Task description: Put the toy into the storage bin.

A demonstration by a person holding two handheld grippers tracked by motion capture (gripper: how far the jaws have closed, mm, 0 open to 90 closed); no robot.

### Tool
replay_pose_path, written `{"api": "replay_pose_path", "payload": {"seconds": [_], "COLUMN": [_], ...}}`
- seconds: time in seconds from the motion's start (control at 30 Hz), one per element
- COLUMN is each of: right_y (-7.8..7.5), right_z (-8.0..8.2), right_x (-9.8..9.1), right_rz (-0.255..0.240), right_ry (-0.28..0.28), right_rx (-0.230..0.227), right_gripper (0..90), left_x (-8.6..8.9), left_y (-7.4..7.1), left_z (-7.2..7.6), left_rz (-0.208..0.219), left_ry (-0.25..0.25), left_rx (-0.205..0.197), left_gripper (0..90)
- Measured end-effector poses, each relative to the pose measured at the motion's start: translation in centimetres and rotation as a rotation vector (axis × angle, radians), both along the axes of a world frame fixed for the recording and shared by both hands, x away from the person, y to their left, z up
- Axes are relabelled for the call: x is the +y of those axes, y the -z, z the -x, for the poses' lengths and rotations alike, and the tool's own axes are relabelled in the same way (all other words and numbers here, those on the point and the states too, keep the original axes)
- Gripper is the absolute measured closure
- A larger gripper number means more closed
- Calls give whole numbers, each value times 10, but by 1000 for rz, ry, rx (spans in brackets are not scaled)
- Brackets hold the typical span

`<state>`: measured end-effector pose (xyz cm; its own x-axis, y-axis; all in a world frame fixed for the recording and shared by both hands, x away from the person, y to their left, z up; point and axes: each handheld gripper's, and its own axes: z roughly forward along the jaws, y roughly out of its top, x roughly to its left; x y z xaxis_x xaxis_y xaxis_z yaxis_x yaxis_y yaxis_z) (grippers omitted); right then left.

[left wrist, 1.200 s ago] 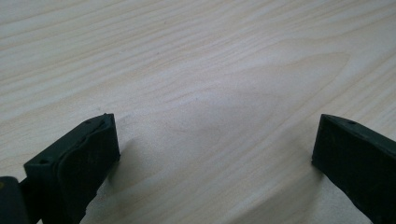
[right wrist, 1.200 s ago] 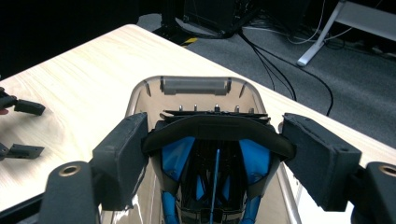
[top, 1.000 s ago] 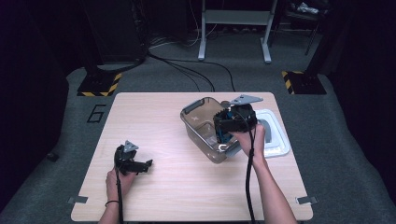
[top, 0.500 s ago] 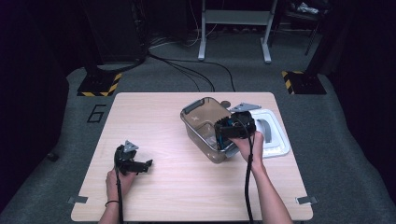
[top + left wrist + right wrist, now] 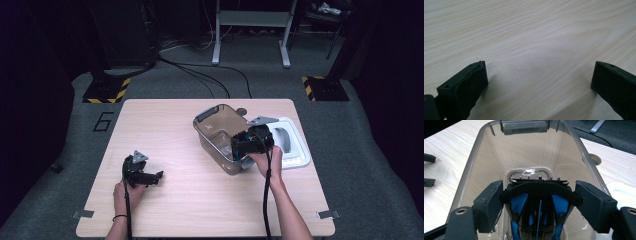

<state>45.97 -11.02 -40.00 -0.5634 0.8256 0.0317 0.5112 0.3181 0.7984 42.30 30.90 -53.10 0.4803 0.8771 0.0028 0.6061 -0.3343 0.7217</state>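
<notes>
At the left of the high view, the left gripper (image 5: 159,176) rests on the wooden table (image 5: 165,125), its jaws spread wide over bare wood with nothing between them, as its own view confirms. It sits well apart from the work, so it gives the bin no support.

Further right, the clear plastic bin (image 5: 216,125) stands near the table's middle, just beside a white lid (image 5: 295,150). The right gripper (image 5: 537,201) reaches down into the bin, its 2 pads clamped on the sides of a black-and-blue item (image 5: 537,205), apparently a headset or strapped device. The step in hand looks like lowering this item into the bin. To do it well, the person should probably keep the item centred between the walls, set it on the floor of the bin before letting go, and lift straight out without catching the rim.

The item's lower part is cut off at the picture's bottom, so its exact kind is unclear. Whether it already touches the bin's floor cannot be told.
</notes>
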Motion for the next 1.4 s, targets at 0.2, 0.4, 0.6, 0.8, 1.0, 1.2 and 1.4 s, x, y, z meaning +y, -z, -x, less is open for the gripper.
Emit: {"api": "replay_pose_path", "payload": {"seconds": [0.2, 0.4, 0.6, 0.8, 1.0, 1.2, 1.4], "right_y": [4, 6, 5, 3, 1, 0, 0], "right_z": [0, -1, 2, 6, 8, 10, 11], "right_x": [-1, -1, 2, 5, 3, -1, -6], "right_rz": [12, 13, 32, 69, 76, 72, 68], "right_ry": [2, 4, -5, -22, -27, -37, -54], "right_rx": [2, 8, 11, 11, 37, 55, 62], "right_gripper": [239, 239, 239, 239, 238, 237, 237], "left_x": [0, 0, 0, 0, 0, 0, 0], "left_y": [0, 0, 0, 0, 0, 0, 0], "left_z": [0, 0, 0, 0, 0, 0, 0], "left_rz": [0, 0, 0, 1, 1, 0, 0], "left_ry": [0, 0, 0, -1, -1, -1, -1], "left_rx": [0, 0, 0, 0, 0, 0, 0], "left_gripper": [4, 4, 4, 4, 4, 4, 4]}}
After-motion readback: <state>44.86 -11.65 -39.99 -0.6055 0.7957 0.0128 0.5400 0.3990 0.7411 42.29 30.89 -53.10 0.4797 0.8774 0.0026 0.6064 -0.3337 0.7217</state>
